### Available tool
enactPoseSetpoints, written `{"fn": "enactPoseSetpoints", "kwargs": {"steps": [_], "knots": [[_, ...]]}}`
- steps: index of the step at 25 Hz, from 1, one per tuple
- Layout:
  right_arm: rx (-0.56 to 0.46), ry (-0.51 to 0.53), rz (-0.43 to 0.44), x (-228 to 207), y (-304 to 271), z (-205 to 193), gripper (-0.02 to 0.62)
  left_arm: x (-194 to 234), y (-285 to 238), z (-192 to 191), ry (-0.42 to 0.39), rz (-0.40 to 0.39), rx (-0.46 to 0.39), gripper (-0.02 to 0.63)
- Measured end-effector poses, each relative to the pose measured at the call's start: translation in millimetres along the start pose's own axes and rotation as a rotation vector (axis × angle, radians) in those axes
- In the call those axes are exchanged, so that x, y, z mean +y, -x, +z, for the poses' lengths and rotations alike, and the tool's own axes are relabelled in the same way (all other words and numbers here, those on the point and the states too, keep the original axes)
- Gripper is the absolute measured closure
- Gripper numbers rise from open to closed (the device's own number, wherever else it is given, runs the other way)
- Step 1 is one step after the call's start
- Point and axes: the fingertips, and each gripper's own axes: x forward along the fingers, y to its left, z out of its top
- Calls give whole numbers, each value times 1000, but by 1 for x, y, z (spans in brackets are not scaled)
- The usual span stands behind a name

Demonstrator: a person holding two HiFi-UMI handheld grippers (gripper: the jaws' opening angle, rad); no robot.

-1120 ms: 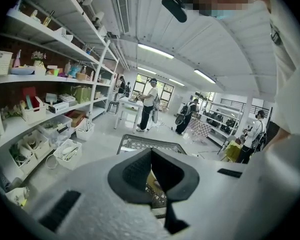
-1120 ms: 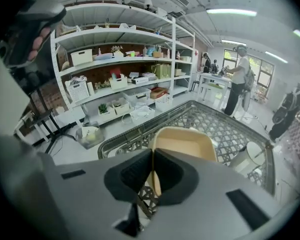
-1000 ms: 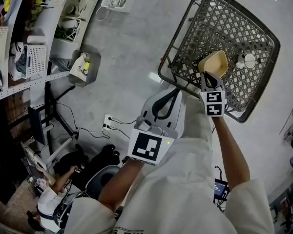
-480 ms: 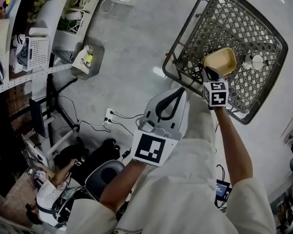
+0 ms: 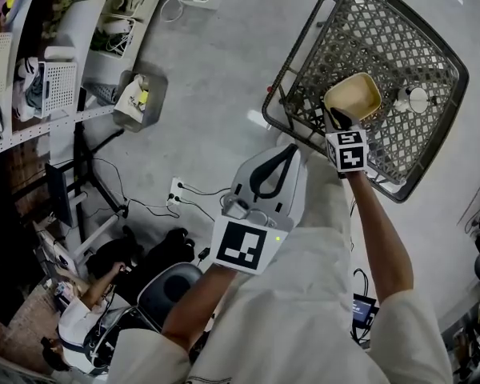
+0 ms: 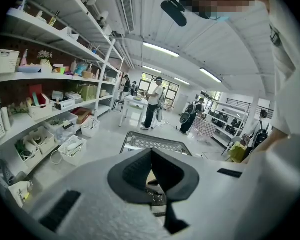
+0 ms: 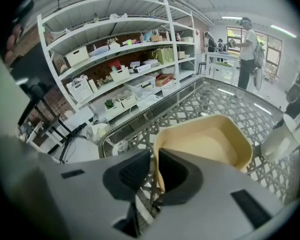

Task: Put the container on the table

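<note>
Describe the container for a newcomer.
Upper right in head view stands a dark lattice table. Near its front edge is a pale yellow open container, gripped by the right hand-held gripper; its neighbour is a small white round object.

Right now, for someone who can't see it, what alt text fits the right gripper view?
The right gripper is shut on the near wall of a shallow tan container, over a metal lattice table. Stocked white shelves stand behind at left.

The person wears a loose off-white short-sleeved shirt (image 5: 304,318). The left tongs (image 5: 290,148) and right tongs (image 5: 334,119) are pale grey with black pads, each bearing a black-and-white marker cube (image 5: 244,245).
</note>
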Motion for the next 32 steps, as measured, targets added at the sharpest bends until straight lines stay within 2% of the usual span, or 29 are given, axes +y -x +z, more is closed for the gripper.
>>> {"fn": "enactPoseSetpoints", "kwargs": {"steps": [5,9,19,26,30,32], "knots": [[-38,12,-13,4,17,6,540,-4,5,5,-5,-6,-17,583],[-116,-13,-21,5,47,23,556,-10,10,8,-23,-18,-26,583],[-362,-45,-90,-3,164,85,574,-31,19,23,-64,-67,-76,583],[-546,-30,-120,6,252,132,575,-44,31,35,-140,-108,-125,583],[-623,-22,-110,11,297,141,575,-54,36,47,-124,-105,-158,583],[-647,-17,-116,11,317,140,575,-58,39,49,-141,-107,-167,583]]}}
